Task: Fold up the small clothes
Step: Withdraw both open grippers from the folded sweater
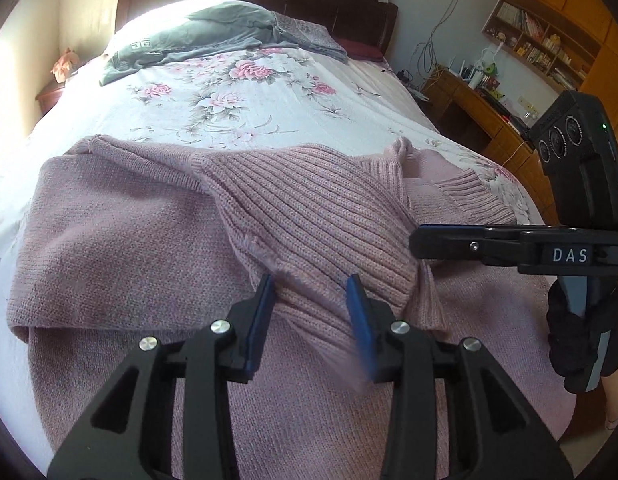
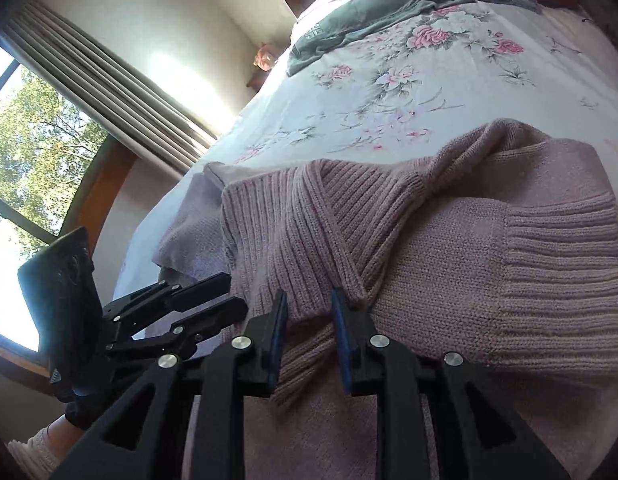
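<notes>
Low over the bed, both grippers reach forward, jaws parted: the left gripper (image 1: 312, 294) and right gripper (image 2: 309, 312) each straddle the pink ribbed knitted sweater (image 1: 301, 216) without clamping.

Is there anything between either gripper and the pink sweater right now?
Nothing visible. The left gripper and right gripper both sit with open fingers right at the ribbed folds of the pink sweater, with only its own knit between them.
</notes>
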`<action>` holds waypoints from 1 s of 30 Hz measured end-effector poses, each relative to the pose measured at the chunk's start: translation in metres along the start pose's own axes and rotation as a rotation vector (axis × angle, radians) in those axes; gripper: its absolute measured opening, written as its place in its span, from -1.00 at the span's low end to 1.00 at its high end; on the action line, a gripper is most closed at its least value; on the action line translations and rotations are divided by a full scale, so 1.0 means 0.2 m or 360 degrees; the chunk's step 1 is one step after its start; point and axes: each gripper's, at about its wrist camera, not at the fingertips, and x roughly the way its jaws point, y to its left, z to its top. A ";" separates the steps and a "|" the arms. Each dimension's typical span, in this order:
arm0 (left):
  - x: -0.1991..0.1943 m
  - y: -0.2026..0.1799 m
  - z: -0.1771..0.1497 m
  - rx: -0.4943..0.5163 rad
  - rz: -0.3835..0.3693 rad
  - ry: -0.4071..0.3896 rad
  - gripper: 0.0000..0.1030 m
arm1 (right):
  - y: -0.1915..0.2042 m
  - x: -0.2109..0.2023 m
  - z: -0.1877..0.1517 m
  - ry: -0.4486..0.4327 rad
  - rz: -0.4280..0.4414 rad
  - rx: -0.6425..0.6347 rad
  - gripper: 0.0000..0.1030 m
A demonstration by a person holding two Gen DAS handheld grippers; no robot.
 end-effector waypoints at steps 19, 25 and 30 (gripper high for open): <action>-0.82 0.22 -0.99 -0.0395 0.0459 0.0173 0.04 | -0.05 -0.73 -1.09 -0.0079 -0.0250 0.0152 -0.07; -0.93 0.29 -1.18 -0.0501 0.0481 0.0230 0.08 | -0.05 -0.82 -1.24 -0.0111 -0.0265 0.0189 -0.07; -0.96 0.31 -1.32 -0.0585 0.0408 0.0271 0.13 | -0.04 -0.88 -1.36 -0.0053 -0.0378 0.0165 0.05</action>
